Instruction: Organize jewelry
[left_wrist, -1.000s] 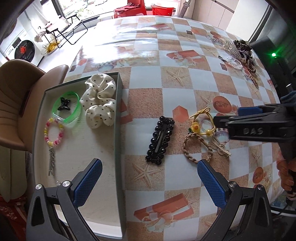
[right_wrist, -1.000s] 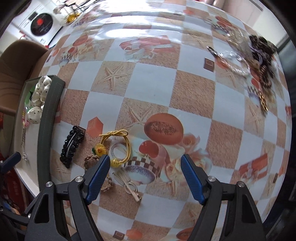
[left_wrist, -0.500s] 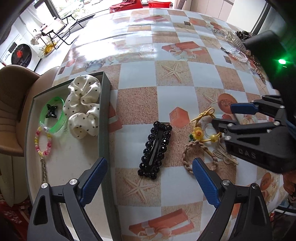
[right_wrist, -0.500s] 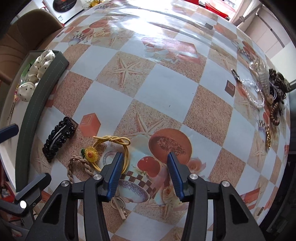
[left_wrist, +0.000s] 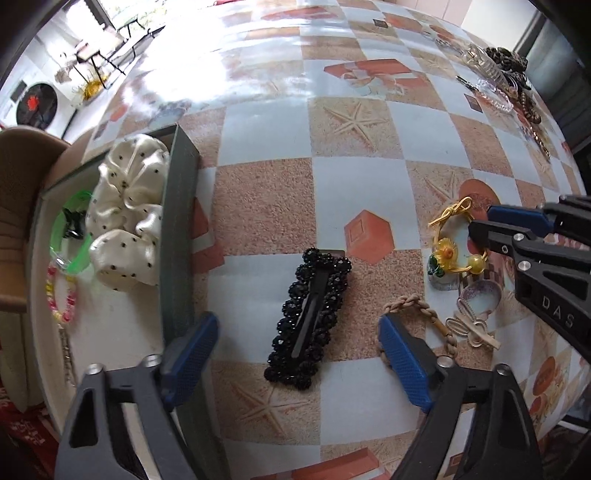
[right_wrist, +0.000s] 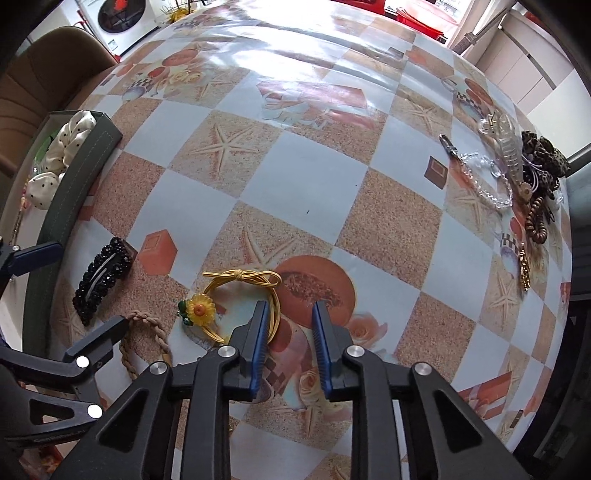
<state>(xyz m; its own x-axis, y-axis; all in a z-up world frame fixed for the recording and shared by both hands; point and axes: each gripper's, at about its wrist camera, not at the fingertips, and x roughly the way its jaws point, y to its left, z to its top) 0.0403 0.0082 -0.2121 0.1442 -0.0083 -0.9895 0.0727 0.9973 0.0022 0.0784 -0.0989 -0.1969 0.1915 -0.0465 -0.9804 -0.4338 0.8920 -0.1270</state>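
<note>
- The glossy checked oilcloth tabletop (right_wrist: 303, 177) looks like smooth vinyl and throws back a white glare at its far side.
- The black beaded hair clip (left_wrist: 308, 319) is covered in shiny faceted beads around a smooth black bar.
- The cream polka-dot satin scrunchie (left_wrist: 127, 218) is soft cloth with a slight sheen.
- The yellow elastic hair tie with a plastic sunflower (right_wrist: 240, 291) is woven cord; the flower looks translucent.
- The tan braided cord hair tie (left_wrist: 421, 310) is matt and rough.
- The dark green tray (left_wrist: 177, 229) has a matt, cloth-like wall.
- The left claw (left_wrist: 299, 363) has textured blue pads on matt black plastic, with bright metal screws.
</note>
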